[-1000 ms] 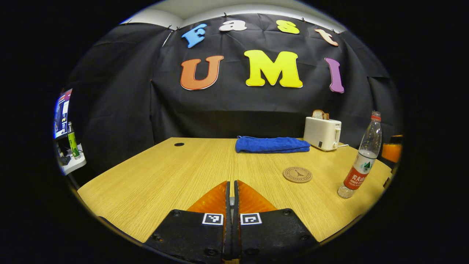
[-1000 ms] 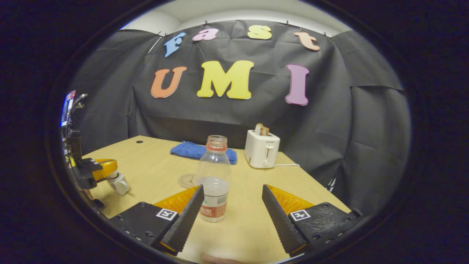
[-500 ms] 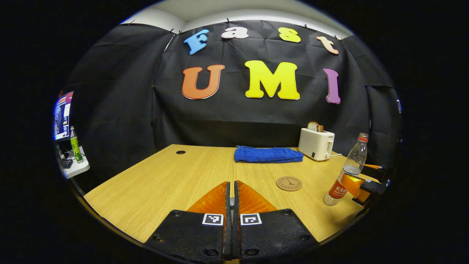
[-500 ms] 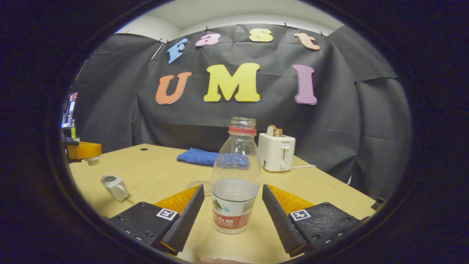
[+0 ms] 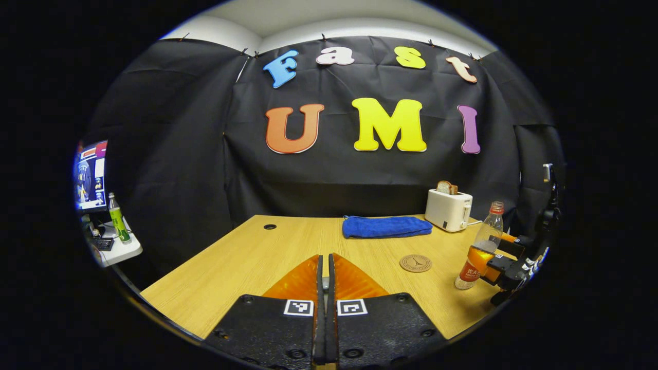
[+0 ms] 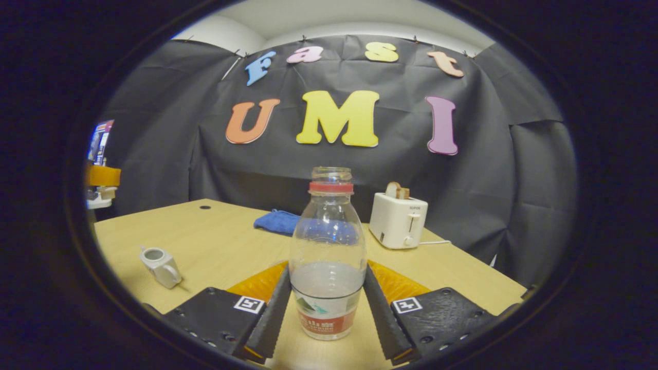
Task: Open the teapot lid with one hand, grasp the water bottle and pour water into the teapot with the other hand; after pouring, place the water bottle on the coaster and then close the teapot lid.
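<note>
A clear water bottle [image 6: 327, 257], cap off and partly filled, stands on the wooden table [image 6: 216, 241]. My right gripper [image 6: 327, 303] is shut on its lower body, one finger pressing on each side. The small white teapot [image 6: 160, 266] sits open at the left. High above it my left gripper [image 6: 103, 176] holds the teapot lid [image 6: 106, 193]. In the left gripper view, my left gripper [image 5: 324, 272] has its fingers together. Farther right are the round coaster [image 5: 415, 263] and the bottle [image 5: 481, 245], with the right gripper's fingers [image 5: 506, 262] on it.
A folded blue towel [image 5: 386, 226] and a white toaster [image 5: 448, 209] holding a slice of bread stand at the back of the table. A cable hole [image 5: 269, 226] is at the back left. Off the table's left are a screen [image 5: 91, 174] and a green bottle [image 5: 117, 224].
My right gripper's fingers have closed in from wide apart onto the bottle's sides. My left gripper has risen with the lid, away from the teapot.
</note>
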### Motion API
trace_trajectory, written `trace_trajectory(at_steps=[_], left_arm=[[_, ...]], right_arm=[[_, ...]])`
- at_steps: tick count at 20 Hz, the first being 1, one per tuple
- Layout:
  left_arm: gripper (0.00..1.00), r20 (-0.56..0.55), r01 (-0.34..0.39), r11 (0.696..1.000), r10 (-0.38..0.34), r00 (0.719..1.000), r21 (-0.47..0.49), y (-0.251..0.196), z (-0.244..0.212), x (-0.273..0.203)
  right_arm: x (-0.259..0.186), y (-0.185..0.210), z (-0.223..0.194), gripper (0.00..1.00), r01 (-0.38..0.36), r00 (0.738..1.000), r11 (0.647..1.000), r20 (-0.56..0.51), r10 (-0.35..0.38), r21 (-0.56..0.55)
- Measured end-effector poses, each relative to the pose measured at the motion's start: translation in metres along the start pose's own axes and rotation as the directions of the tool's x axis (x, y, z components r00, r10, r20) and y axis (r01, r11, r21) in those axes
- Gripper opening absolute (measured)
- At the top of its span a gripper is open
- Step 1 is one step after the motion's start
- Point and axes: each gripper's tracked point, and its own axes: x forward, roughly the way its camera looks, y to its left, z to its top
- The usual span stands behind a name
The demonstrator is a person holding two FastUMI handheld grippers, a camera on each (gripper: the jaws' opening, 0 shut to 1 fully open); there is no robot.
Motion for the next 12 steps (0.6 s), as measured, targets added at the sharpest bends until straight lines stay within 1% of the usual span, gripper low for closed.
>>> trace_trajectory(at_steps=[3,7,9,10,12], left_arm=[[0.03,-0.006,0.023,0.999,-0.023,1.000,-0.042,0.009,0.004,-0.007],[0.02,-0.025,0.029,0.999,-0.030,0.999,-0.028,0.021,0.002,-0.009],[0.03,-0.016,0.036,0.999,-0.036,0.999,0.000,0.024,0.005,-0.013],[0.03,-0.013,0.037,0.999,-0.037,0.999,0.004,0.026,0.007,-0.015],[0.03,0.003,0.045,0.999,-0.045,0.999,-0.003,0.026,0.012,-0.016]], right_arm=[[-0.007,0.013,0.013,0.75,0.027,1.000,0.995,0.002,-0.027,-0.100],[-0.014,0.043,0.017,0.77,0.017,1.000,0.968,-0.019,-0.023,-0.249],[-0.011,0.054,0.014,0.75,0.023,0.998,0.941,-0.039,-0.039,-0.338],[-0.009,0.056,0.012,0.75,0.028,0.997,0.920,-0.052,-0.053,-0.391],[-0.008,0.060,0.007,0.75,0.051,0.994,0.865,-0.058,-0.092,-0.499]])
